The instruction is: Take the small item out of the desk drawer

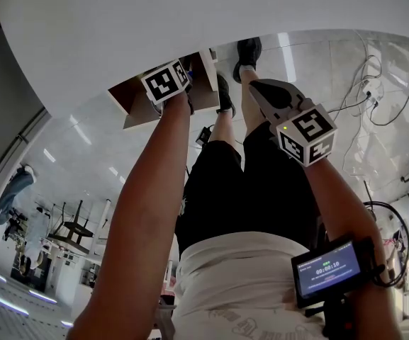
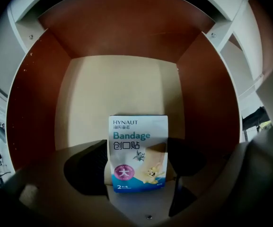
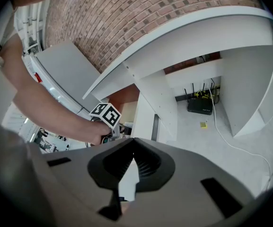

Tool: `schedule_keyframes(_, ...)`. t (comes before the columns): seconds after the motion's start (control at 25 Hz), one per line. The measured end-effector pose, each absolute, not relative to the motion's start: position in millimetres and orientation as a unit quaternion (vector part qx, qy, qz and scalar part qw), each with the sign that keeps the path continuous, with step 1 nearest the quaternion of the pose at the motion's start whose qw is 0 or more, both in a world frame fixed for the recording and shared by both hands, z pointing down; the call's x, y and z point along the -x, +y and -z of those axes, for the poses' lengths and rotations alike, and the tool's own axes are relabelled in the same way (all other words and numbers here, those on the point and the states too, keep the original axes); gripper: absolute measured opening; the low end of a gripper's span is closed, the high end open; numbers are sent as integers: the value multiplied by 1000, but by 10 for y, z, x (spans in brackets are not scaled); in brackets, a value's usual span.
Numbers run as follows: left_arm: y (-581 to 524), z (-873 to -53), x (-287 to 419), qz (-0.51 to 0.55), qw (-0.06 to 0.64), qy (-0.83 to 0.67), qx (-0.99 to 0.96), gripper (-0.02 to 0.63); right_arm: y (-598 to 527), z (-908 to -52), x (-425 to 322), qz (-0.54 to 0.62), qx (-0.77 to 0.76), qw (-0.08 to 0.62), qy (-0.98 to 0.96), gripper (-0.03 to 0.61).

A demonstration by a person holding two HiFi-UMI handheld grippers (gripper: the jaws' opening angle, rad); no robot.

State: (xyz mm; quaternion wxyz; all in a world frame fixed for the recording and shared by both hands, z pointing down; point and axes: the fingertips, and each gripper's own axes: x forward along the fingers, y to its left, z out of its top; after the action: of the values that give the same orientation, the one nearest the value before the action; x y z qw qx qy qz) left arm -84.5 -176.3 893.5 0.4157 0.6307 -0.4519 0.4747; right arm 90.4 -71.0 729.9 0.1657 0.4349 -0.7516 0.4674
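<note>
A small blue-and-white bandage box (image 2: 138,152) lies flat on the pale floor of the open desk drawer (image 2: 117,86), which has brown side walls. My left gripper (image 2: 138,163) reaches into the drawer with its jaws spread wide. The box sits between its dark pads (image 2: 86,174), close to both, and I see no squeeze on it. In the head view only the left gripper's marker cube (image 1: 165,81) shows at the drawer (image 1: 137,105). My right gripper (image 3: 133,141) hangs shut and empty in the air to the right of the drawer, above the person's legs.
The white desk top (image 1: 190,20) overhangs the drawer. Under the desk stand white panels (image 3: 155,108), with a black router (image 3: 200,107) and cables on the floor (image 3: 231,136). More cables lie on the floor at right (image 1: 374,98). A brick wall (image 3: 141,13) is behind.
</note>
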Motion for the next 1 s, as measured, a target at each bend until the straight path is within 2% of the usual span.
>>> schedule_keyframes(1.0,-1747,-8737,830,-439,412,-459,-653,380,-759,-7268,-892,-457,-427,179,-759,6)
